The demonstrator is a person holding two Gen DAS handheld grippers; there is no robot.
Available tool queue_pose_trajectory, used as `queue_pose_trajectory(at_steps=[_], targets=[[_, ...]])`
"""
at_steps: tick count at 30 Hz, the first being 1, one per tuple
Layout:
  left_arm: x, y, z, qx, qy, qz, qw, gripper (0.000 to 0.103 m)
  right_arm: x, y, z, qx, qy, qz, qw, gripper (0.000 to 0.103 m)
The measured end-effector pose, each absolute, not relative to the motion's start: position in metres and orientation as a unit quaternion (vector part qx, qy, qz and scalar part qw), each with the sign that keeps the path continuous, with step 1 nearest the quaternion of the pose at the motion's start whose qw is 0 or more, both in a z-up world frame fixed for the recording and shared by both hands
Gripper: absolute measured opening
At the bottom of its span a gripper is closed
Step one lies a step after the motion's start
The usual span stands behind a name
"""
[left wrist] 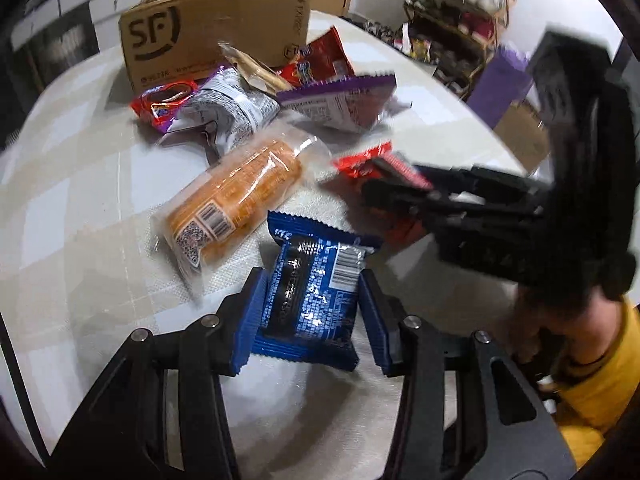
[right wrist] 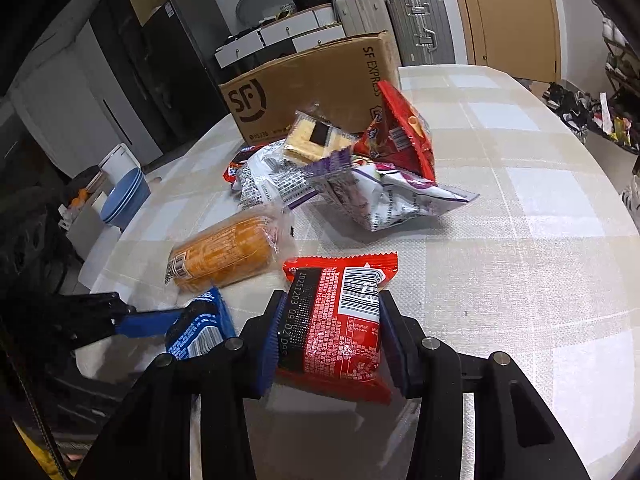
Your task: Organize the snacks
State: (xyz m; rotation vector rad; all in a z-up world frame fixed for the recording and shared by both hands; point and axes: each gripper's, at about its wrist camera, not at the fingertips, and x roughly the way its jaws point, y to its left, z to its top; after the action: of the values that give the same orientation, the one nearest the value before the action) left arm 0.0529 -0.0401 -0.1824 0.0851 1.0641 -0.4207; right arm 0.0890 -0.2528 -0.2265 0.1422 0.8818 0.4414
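right tongs [left wrist: 394,184] motion-blurred, shelf [left wrist: 456,12] contents unclear

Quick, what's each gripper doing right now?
Left gripper: tongs shut on the blue snack packet.
Right gripper: tongs shut on the red snack packet.

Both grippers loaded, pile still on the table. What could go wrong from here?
1. The left gripper pinches the blue packet and the right gripper the red packet side by side; they may collide.
2. Glossy wrappers could slip from the pads.
3. The orange cracker roll lies just ahead; a sweep could knock it.
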Motion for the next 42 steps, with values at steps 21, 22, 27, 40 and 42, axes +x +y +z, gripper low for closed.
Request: queue_pose_trajectory(at_steps=[21, 22, 27, 40, 42], targets=[[0.048, -0.014, -0.117, -0.001, 0.435, -0.188, 0.880, 0.041, 0.064, -0.273, -0.169, 0.121, 0.359, 0.245, 0.892, 0.045], [0.047, -0.010, -0.111, -0.005, 0.429, -0.184, 0.884, 0.041, 0.064, -0.273, -0.169, 0.121, 0.359, 0.245, 0.892, 0.045], [0.053, 0.000, -0.079, -0.010, 0.401, -0.168, 0.900, 0.041, 0.059, -0.272, -0.124, 0.122, 0.322, 0.271, 0.899, 0.045], [0.093, 0.037, -0.002, -0.039, 0.346, -0.149, 0.925, 0.041, 0.104, -0.258, -0.006, 0.099, 0.248, 0.332, 0.905, 0.045], [0.109, 0.046, 0.011, -0.048, 0.343, -0.146, 0.927, 0.041, 0.111, -0.256, 0.002, 0.098, 0.243, 0.336, 0.905, 0.045]])
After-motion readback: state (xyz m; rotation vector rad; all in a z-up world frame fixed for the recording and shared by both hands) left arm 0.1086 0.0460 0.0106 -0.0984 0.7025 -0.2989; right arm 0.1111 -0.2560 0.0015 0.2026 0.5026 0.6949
